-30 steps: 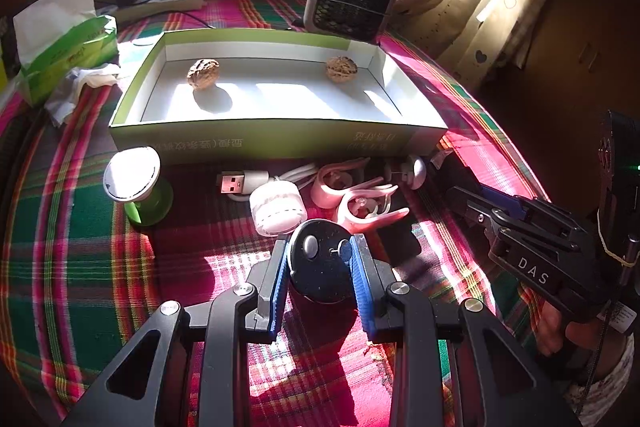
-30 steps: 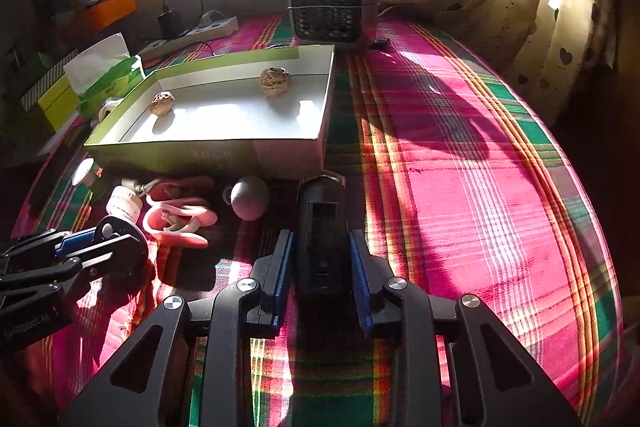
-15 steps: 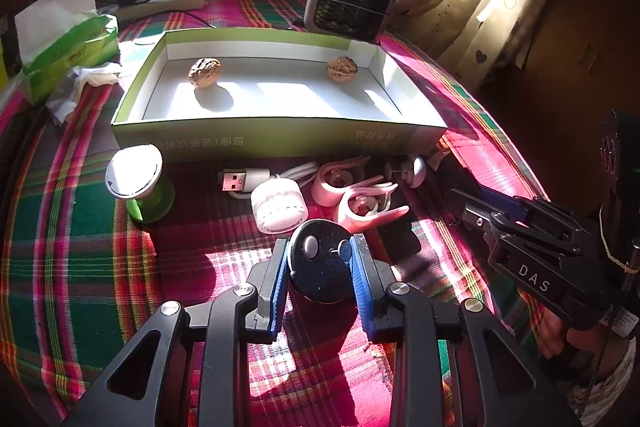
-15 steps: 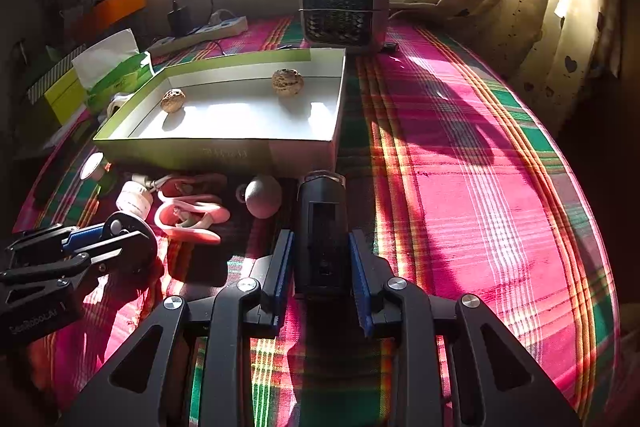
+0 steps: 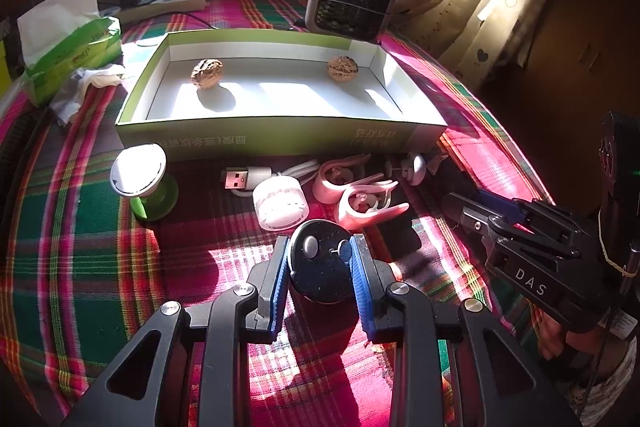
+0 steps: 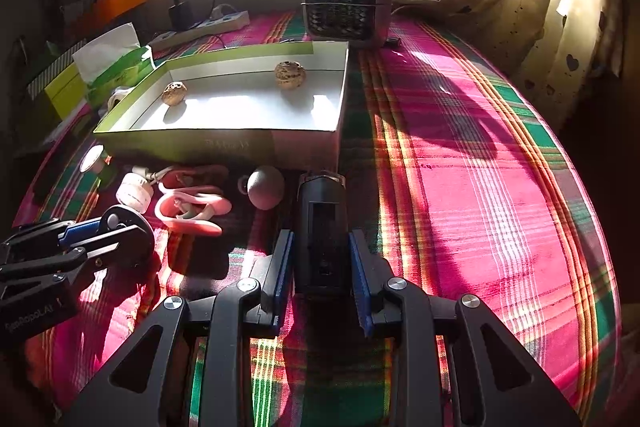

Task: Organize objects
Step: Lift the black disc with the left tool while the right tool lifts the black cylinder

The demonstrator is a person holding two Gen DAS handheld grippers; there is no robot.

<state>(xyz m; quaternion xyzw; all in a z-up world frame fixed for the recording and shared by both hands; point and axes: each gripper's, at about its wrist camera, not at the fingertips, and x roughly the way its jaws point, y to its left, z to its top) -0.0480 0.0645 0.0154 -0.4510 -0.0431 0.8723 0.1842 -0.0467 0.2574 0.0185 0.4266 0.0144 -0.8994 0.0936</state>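
Left gripper [image 5: 319, 263]: jaws clamped on the round black disc [image 5: 322, 261]; its blue pads [image 5: 278, 267] press both sides
Right gripper [image 6: 322, 259]: jaws clamped on the black block [image 6: 322, 227]; block juts forward beyond the fingertips
Green box [image 5: 276, 141]: ahead of both jaws; two walnuts [image 5: 207, 73] inside
Pink clips [image 5: 362, 195]: between left jaws and box

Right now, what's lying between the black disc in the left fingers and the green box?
In the left wrist view: a white round case, pink ear-hooks and a USB cable.
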